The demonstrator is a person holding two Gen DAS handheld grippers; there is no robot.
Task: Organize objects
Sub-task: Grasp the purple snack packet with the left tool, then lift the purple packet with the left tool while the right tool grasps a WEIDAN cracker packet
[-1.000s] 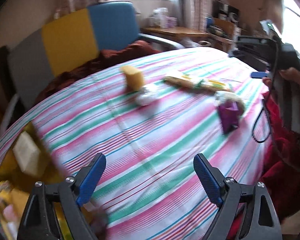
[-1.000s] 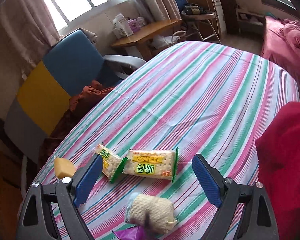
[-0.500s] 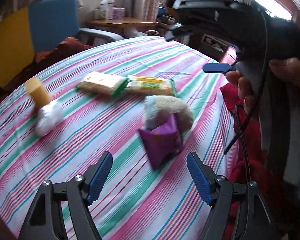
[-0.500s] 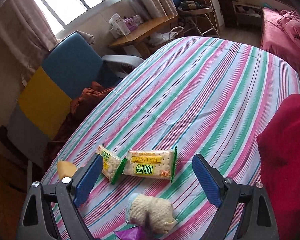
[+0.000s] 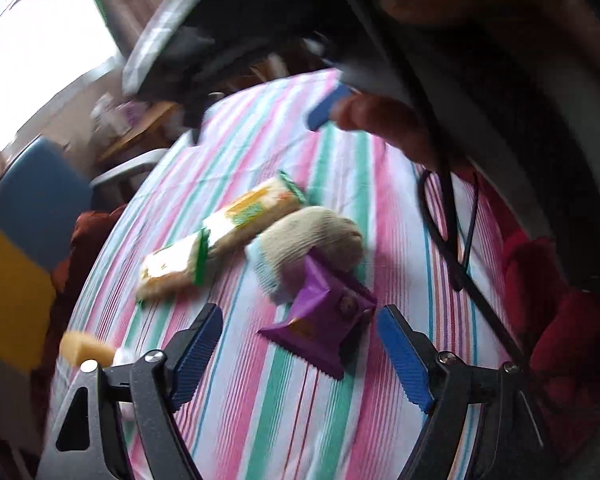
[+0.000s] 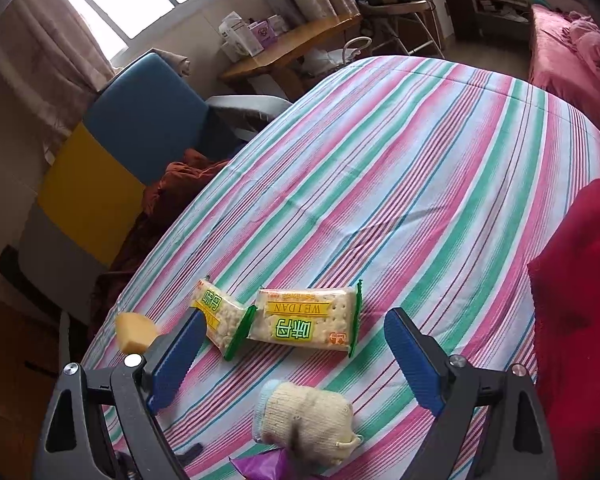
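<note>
A purple snack packet [image 5: 324,320] lies on the striped tablecloth [image 5: 300,420], leaning on a rolled beige sock [image 5: 312,240]. My left gripper [image 5: 300,356] is open and empty, its jaws on either side of the packet's near end, just short of it. Two cracker packs [image 5: 224,236] lie end to end behind. A yellow block [image 5: 84,350] sits at the left. In the right wrist view my right gripper [image 6: 296,360] is open and empty, hovering above the sock [image 6: 308,420] and the cracker packs [image 6: 304,324]; the purple packet [image 6: 260,466] shows at the bottom edge.
A blue, yellow and grey chair [image 6: 112,160] with a brown cloth [image 6: 180,184] stands beyond the table's left edge. A wooden desk [image 6: 292,48] with boxes stands at the back. A red garment [image 6: 580,320] lies at the right. The hand holding the right gripper [image 5: 380,128] fills the left wrist view's top.
My left gripper swung right and closed in on the purple packet, which now lies between its jaws' tips. The right gripper has barely moved.
</note>
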